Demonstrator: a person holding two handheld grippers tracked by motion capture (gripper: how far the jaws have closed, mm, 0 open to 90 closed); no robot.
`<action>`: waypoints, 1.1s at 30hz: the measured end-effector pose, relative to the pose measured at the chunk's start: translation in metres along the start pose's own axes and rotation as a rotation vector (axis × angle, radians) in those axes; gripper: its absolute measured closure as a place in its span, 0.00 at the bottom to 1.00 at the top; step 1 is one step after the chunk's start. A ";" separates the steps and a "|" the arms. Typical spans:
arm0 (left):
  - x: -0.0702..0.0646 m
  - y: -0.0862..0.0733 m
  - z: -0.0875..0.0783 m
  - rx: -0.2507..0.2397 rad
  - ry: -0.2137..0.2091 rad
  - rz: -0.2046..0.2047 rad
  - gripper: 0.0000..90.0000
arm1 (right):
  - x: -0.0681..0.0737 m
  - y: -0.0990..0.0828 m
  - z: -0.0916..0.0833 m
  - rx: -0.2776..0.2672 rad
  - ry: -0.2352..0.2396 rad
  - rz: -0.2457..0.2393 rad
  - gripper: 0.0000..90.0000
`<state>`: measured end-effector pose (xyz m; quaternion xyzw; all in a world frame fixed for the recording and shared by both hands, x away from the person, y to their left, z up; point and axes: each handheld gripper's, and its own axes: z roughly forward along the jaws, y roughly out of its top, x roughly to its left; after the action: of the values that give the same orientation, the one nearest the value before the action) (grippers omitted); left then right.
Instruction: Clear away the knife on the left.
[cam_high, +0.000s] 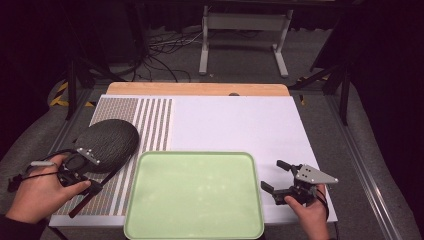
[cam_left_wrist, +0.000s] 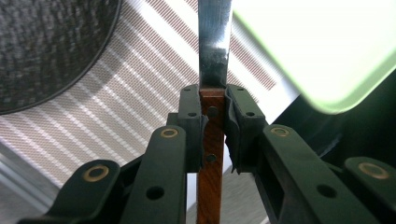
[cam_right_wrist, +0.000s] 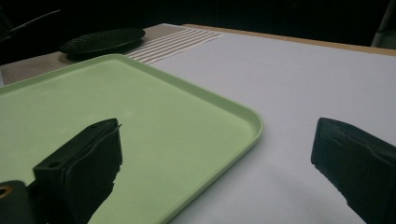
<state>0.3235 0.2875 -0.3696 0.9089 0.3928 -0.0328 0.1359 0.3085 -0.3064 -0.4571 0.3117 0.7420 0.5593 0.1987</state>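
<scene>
Between left gripper (cam_left_wrist: 214, 122) jaws, knife (cam_left_wrist: 214, 56) (wooden handle), clamped.

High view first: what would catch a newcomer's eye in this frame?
The pale green tray lies at the table's near edge, between the two hands. At the left, a dark round plate sits on a striped mat. The left gripper has its jaws shut on a knife with a wooden handle, while the right gripper hangs open beside the tray's right rim.
</scene>
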 end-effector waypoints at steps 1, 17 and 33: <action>0.000 0.000 0.000 0.000 0.000 0.000 0.87 | 0.000 0.000 0.000 0.000 0.000 0.000 0.03; -0.022 0.020 0.014 -0.062 -0.112 -0.036 0.87 | 0.000 0.000 0.000 0.002 0.004 -0.003 0.03; -0.047 0.044 0.028 -0.082 -0.162 0.011 0.87 | 0.000 0.000 0.000 0.003 0.011 -0.006 0.03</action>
<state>0.3243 0.2183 -0.3792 0.8991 0.3767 -0.0893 0.2045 0.3084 -0.3068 -0.4572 0.3068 0.7448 0.5593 0.1959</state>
